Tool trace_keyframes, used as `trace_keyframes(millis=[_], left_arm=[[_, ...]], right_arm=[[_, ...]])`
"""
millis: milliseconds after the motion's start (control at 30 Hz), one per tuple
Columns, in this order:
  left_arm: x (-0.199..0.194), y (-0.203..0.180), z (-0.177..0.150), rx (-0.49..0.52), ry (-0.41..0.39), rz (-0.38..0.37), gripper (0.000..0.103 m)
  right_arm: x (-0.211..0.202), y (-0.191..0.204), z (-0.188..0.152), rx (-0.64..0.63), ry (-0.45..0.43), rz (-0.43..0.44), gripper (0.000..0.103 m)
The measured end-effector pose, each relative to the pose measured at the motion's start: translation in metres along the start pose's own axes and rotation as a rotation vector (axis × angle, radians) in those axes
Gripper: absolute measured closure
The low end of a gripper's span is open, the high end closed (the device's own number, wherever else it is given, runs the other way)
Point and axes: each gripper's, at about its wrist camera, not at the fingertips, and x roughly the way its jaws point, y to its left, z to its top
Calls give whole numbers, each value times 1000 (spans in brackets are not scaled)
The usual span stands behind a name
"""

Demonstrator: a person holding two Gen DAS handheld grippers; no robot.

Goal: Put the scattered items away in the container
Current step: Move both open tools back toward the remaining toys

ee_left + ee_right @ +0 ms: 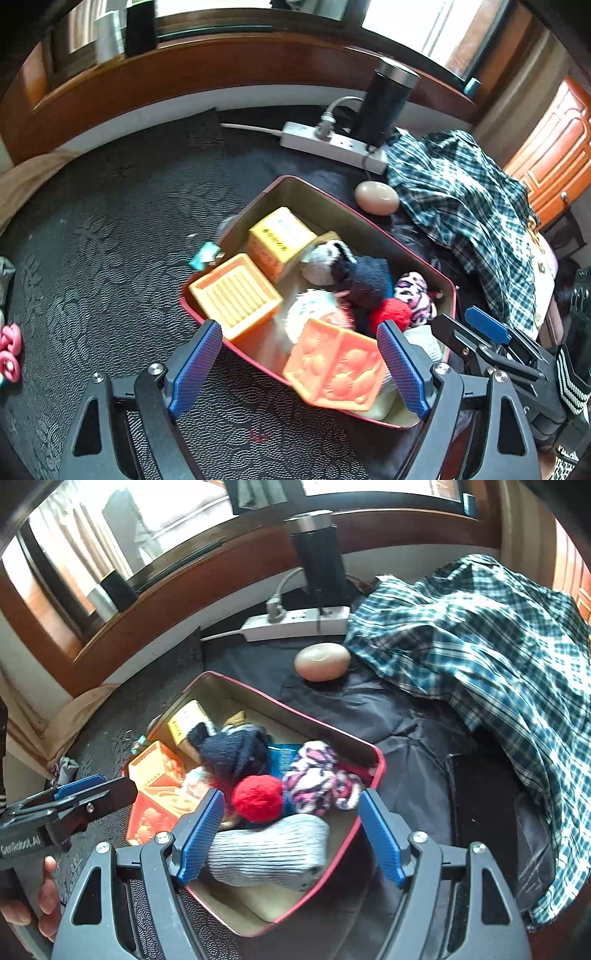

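Note:
A red-rimmed tin (317, 188) stands on the dark cloth, filled with a yellow carton (280, 240), a ribbed orange block (236, 295), a navy sock (365, 280), a red woolly ball (391, 314) and a pink patterned sock (415, 295). My left gripper (299, 332) is open over the tin's near rim. An embossed orange block (336, 369) lies tilted between its fingers, well clear of the left pad. My right gripper (291, 797) is open above the tin (295, 709), over a grey ribbed sock (269, 853). A small teal item (203, 254) lies outside the tin.
Behind the tin are a white power strip (332, 142), a black flask (384, 103) and a beige oval object (376, 197). A plaid shirt (480, 646) is heaped on the right. Pink rings (9, 354) lie at the far left.

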Motion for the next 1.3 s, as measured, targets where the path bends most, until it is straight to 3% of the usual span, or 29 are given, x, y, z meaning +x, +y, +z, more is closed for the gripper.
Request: trace_keyframes(millis=[433, 733, 967, 1300], left_arm=[[-13, 62, -24, -145, -5, 138, 15], [-45, 111, -46, -250, -53, 202, 15], [-75, 171, -73, -373, -93, 234, 15], [-110, 268, -121, -580, -103, 311, 15]], right_arm=[[5, 49, -3, -99, -3, 23, 22], [11, 105, -9, -223, -12, 54, 21], [18, 153, -26, -320, -8, 96, 19], [40, 219, -56, -410, 78, 183, 17]])
